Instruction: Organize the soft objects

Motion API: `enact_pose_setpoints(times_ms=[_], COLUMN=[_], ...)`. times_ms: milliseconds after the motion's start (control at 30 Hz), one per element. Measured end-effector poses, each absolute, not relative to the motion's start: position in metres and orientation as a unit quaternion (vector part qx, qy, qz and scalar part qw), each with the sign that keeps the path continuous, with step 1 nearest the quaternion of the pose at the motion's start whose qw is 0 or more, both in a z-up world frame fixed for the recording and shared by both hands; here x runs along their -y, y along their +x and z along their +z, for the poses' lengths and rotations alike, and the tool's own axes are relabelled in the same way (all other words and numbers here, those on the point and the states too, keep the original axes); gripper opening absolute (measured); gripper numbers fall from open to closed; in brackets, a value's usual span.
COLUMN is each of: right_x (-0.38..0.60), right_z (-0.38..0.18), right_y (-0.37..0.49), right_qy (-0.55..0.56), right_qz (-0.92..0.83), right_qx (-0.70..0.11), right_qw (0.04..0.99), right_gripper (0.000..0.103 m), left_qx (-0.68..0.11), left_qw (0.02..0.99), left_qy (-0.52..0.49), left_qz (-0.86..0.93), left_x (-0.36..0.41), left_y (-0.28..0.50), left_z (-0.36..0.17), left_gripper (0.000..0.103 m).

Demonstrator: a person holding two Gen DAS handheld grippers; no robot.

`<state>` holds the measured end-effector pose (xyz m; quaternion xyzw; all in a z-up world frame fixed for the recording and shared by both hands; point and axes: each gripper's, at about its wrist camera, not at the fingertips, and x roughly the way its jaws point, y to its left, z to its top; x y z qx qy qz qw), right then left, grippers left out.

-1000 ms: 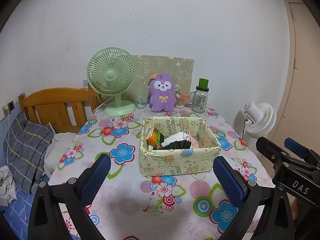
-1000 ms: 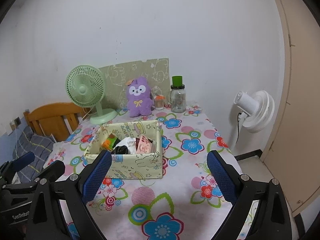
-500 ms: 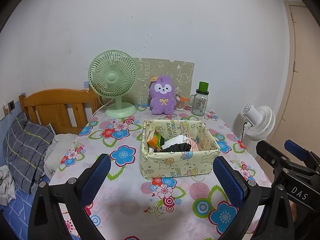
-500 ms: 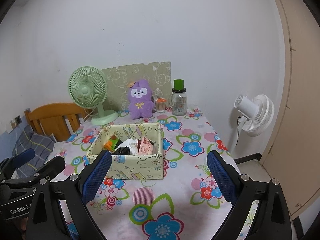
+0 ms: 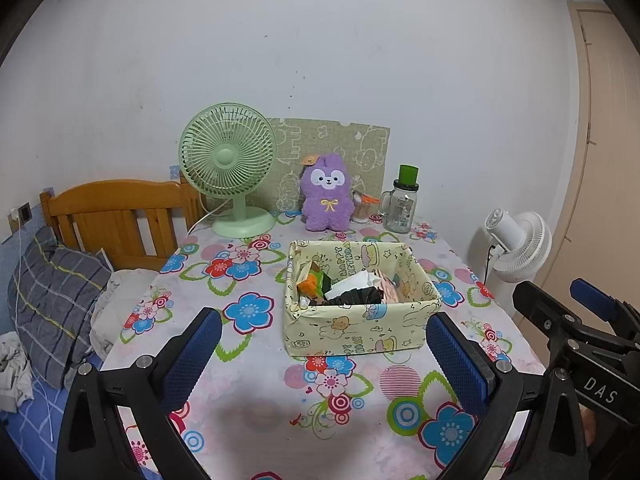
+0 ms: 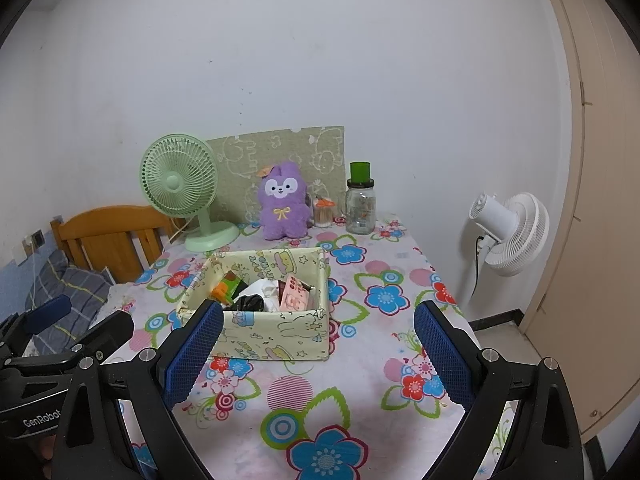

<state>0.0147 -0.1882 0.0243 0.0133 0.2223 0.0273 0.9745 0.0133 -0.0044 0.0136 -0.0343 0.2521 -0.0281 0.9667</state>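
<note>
Both the left hand-held gripper (image 5: 324,356) and right hand-held gripper (image 6: 318,350) hang spread wide and empty over the floral-clothed desk (image 5: 256,360), near the pale-yellow cartoon-print fabric box (image 5: 356,332) of soft items, whose pink patterned piece (image 6: 295,298) shows clearly only in the right view.

White wall (image 5: 320,40), wood headboard (image 5: 116,216)
</note>
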Motion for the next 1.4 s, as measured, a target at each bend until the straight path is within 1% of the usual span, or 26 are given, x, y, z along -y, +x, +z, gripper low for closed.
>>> enact_pose_setpoints(times_ms=[1400], right_x=[0.1876], right_z=[0.0275], right_y=[0.0129], right_qy=[0.017], right_qz=[0.027], right_qx=[-0.222], right_qw=[0.975], right_gripper=[0.098], left_qx=[-0.248], left_qw=[0.968], left_qy=[-0.037], left_qz=[-0.026], left_x=[0.0024], left_y=[0.0097], left_z=[0.0134], left_gripper=[0.103])
